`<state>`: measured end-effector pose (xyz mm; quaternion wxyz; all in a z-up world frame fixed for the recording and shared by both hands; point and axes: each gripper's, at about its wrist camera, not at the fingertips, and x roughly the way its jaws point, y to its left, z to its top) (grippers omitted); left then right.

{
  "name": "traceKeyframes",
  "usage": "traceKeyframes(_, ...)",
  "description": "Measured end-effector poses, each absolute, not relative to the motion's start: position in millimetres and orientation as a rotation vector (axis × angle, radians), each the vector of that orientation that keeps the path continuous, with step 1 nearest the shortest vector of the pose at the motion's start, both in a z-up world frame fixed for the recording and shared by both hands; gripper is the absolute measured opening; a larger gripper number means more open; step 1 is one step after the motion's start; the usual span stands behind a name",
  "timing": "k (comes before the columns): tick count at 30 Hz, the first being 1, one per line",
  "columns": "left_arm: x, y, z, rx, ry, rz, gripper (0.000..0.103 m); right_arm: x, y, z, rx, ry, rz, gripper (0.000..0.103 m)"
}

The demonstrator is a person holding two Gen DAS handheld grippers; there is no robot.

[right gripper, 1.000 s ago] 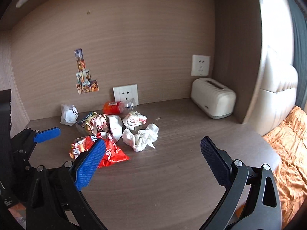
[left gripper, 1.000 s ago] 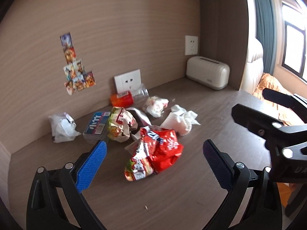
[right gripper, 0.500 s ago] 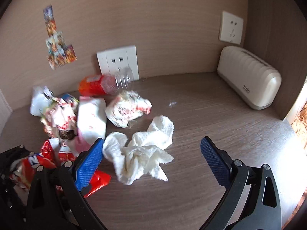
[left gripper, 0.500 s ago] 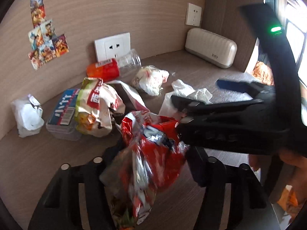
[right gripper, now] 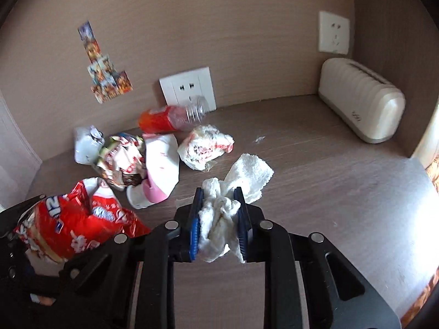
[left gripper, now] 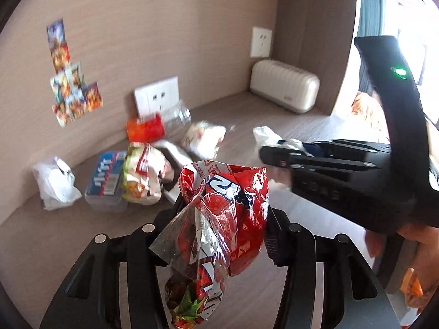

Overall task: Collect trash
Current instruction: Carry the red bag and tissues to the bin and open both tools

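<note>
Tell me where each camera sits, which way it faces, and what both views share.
Left wrist: on the left gripper, facing the wall; its jaws pinch a red snack bag; the right gripper and a hand show at right.
Right wrist: on the right gripper, facing the same wall; its jaws clamp a white tissue.
Shared: the bag, orange bottle, wall socket.

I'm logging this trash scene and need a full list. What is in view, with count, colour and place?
Snack bag: one, red, held in the left gripper.
Tissue: one, white, clamped in the right gripper.
Plastic bottle: one, clear with an orange label, lying by the wall.
Crumpled wrappers: several, white and mixed colours, in the desk pile.
Flat box: one, blue-topped, left of the pile.
Wall sockets: two, white.
Stickers: a cluster, multicoloured, on the wall.
Ribbed appliance: one, cream, right corner.
Left gripper: black, shut.
Right gripper: black with blue pads, shut.
</note>
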<state>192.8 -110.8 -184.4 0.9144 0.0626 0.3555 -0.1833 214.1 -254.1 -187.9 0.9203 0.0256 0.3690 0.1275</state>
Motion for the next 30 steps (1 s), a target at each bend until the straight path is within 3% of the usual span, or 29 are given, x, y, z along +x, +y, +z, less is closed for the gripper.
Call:
traceKeyframes(14, 107, -196, -140, 0.205, 0.632, -0.584, 0.049, 78, -340, -110, 0.108, 0.600, 0.033, 0.024)
traceKeyframes(30, 1, -314, -173, 0.319, 0.685, -0.882, 0.049, -71, -422, -129, 0.186, 0.630, -0.241, 0.024)
